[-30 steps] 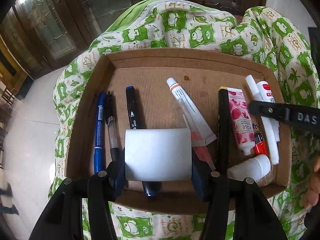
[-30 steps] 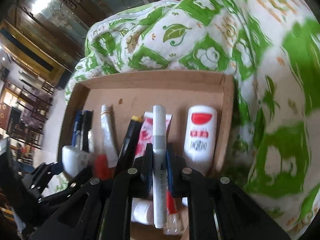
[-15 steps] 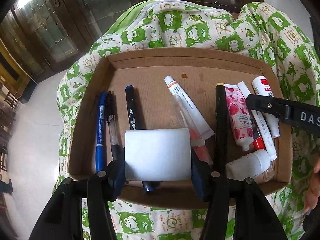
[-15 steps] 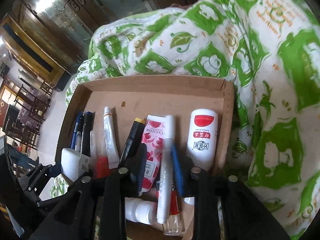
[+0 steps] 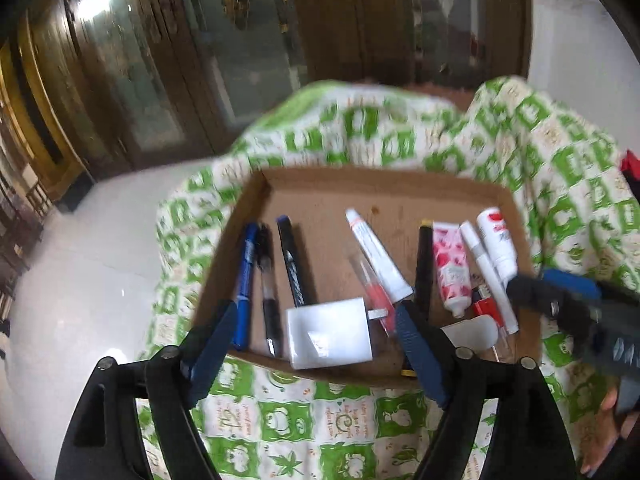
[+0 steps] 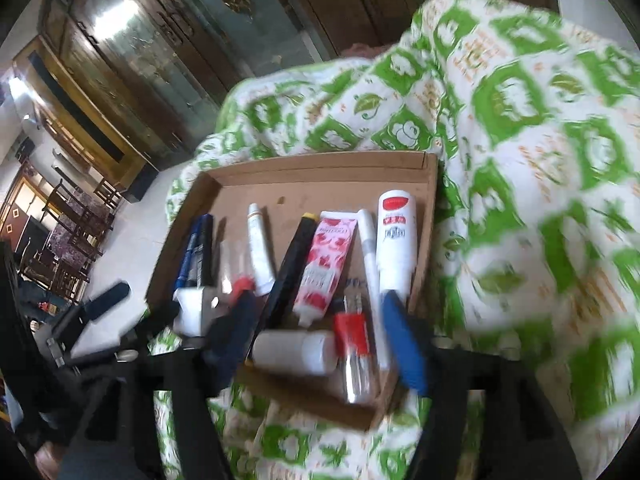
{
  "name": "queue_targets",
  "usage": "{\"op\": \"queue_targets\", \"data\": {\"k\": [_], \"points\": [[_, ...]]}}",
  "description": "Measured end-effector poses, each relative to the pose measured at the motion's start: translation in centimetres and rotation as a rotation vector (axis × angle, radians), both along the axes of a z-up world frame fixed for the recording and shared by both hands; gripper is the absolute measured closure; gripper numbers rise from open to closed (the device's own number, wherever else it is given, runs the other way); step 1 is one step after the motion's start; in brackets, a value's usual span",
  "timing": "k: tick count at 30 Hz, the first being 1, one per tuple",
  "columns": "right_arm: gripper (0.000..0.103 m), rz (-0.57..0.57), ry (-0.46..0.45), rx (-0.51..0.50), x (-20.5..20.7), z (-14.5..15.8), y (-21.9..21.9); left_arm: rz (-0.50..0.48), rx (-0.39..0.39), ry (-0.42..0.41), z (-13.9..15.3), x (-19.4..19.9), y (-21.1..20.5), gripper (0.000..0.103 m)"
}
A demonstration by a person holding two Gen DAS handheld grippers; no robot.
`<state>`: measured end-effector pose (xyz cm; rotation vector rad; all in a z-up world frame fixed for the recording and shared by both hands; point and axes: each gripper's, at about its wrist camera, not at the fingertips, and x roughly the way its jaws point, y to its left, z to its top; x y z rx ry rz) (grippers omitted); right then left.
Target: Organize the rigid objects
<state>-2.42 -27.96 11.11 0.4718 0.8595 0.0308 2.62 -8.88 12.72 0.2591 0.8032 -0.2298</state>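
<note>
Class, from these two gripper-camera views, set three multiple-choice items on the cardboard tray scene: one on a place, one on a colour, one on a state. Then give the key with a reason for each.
1. Where does the white charger block lie?
A. In the cardboard tray, near its front edge
B. On the green-patterned cloth outside the tray
C. Against the tray's far wall

2. What colour are the flowers on the hand-cream tube?
A. Blue
B. Pink-red
C. Yellow

3. How does the left gripper stand?
A. Clamped on the block
B. Shut on nothing
C. Open, its pads clear of the block

Key:
1 A: it rests on the tray floor by the near wall.
2 B: pink-red blooms cover the white tube.
3 C: its jaws have just been opening, and gaps show on both sides of the block.
</note>
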Motion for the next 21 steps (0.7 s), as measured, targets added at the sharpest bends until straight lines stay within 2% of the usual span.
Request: {"op": "queue_targets", "data": {"k": [2, 4, 6, 10, 12, 21], "points": [[0.02, 0.004, -0.008, -0.002, -1.5, 0.2, 0.4, 0.004, -0.021, -0.024, 0.8, -1.2, 0.5, 0.011], [0.005, 0.03, 0.002, 0.023, -2.9, 0.1, 1.0, 0.013, -0.037, -0.028, 1.3, -2.0, 1.1, 0.01], [0.001, 0.046, 0.028, 0.041, -3.9, -0.2, 1.6, 0.017, -0.046, -0.029, 1.7, -3.1, 1.7, 0.007], [0.0, 0.063, 0.077, 0.046, -5.0, -0.5, 2.9, 0.037, -0.026, -0.015, 1.7, -4.2, 2.6, 0.004], [0.0, 0.069, 0.089, 0.006, -5.1, -0.5, 3.7, 0.049, -0.026, 0.001, 1.6, -4.4, 3.1, 0.002], [0.0, 0.047, 0.01, -0.076, -7.5, 1.7, 5.0, 0.038, -0.019, -0.002, 2.5, -5.5, 3.1, 0.001]]}}
